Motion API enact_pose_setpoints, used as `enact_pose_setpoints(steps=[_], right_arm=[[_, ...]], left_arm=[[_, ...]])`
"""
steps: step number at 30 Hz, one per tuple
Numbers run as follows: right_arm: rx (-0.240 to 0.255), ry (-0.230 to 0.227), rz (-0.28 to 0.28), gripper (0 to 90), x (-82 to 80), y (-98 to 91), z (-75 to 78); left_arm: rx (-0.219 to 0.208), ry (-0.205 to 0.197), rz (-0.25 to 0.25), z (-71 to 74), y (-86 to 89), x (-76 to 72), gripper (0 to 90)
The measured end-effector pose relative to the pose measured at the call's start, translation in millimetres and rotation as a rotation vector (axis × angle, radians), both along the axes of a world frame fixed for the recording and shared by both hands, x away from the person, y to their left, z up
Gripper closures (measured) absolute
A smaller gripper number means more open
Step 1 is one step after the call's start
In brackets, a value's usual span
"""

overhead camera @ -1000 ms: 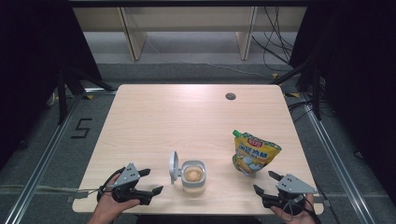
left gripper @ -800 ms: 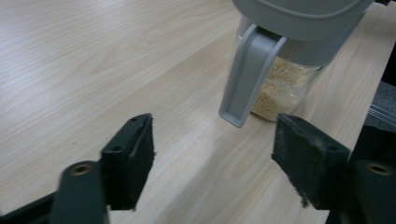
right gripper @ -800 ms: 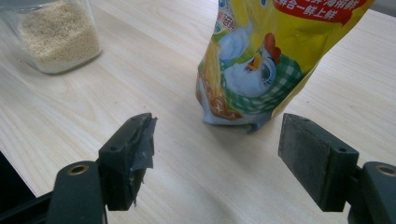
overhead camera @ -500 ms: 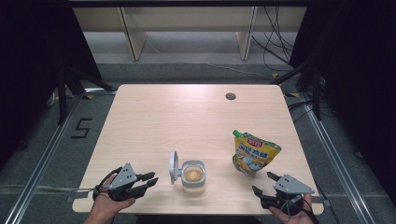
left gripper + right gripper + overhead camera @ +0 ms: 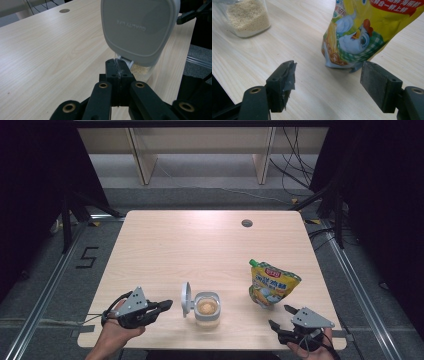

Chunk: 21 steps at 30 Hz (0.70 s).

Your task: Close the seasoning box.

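1. Lower left of the high view: left hand-held gripper (image 5: pixel 162 307), jaws just drawn fully together, nothing between them. In the left gripper view the closed tips (image 5: pixel 117 67) sit at the base of the grey lid (image 5: pixel 138 27), near its hinge; contact cannot be told.
2. Bottom centre: the jar (image 5: pixel 207 307), clear, part-filled with pale granules, stands on the counter (image 5: pixel 200 250). Its lid is flipped up on the jar's left side, edge-on toward the left hand-held gripper. The jar lies directly right of that gripper's tips, just beside them.
3. Right of centre: yellow spout pouch (image 5: pixel 272 282) stands upright, long axis leaning toward upper left of the frame, cap at top.
4. Lower right: right hand-held gripper (image 5: pixel 281 316), jaws spread, empty. In the right gripper view the pouch (image 5: pixel 364 32) lies straight ahead, near, its base just beyond the jaws.
5. Judgement: the left hand is nearer the jar, the right nearer the pouch; a pour would need the pouch carried left to the open jar.
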State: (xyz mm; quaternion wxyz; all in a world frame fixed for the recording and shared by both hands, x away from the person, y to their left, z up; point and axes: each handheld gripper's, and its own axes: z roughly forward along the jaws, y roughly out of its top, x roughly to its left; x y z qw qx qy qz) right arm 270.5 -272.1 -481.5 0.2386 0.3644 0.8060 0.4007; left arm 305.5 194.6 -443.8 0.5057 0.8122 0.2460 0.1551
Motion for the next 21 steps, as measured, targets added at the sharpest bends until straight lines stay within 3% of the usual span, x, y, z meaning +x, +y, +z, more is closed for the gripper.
enact_pose_setpoints(steps=[6,7,8,11,14,16,21], right_arm=[[0.006,0.0,-0.003,29.0,0.1,-0.2,0.2],[-0.005,-0.024,-0.001,29.0,1.1,-1.2,0.4],[-0.006,-0.02,0.002,29.0,1.1,-1.3,0.4],[0.001,-0.008,0.003,29.1,0.7,-0.9,0.4],[-0.008,-0.029,0.007,29.2,1.4,-1.3,0.5],[-0.002,-0.006,0.009,29.2,0.9,-0.5,0.0],[-0.001,-0.004,0.007,29.2,0.7,-0.6,0.2]], left_arm=[[-0.021,-0.009,-0.029,8.1,-10.3,0.9,89.1],[-0.02,-0.01,-0.036,8.8,-13.4,0.7,89.1],[-0.031,-0.005,-0.036,9.1,-16.1,0.3,89.1],[-0.017,-0.018,-0.054,11.8,-19.7,1.6,89.2],[-0.018,-0.01,-0.048,12.6,-20.8,2.8,89.2],[-0.022,-0.006,-0.05,13.2,-21.6,3.2,89.2],[-0.026,-0.006,-0.054,16.7,-26.1,3.1,89.2]])
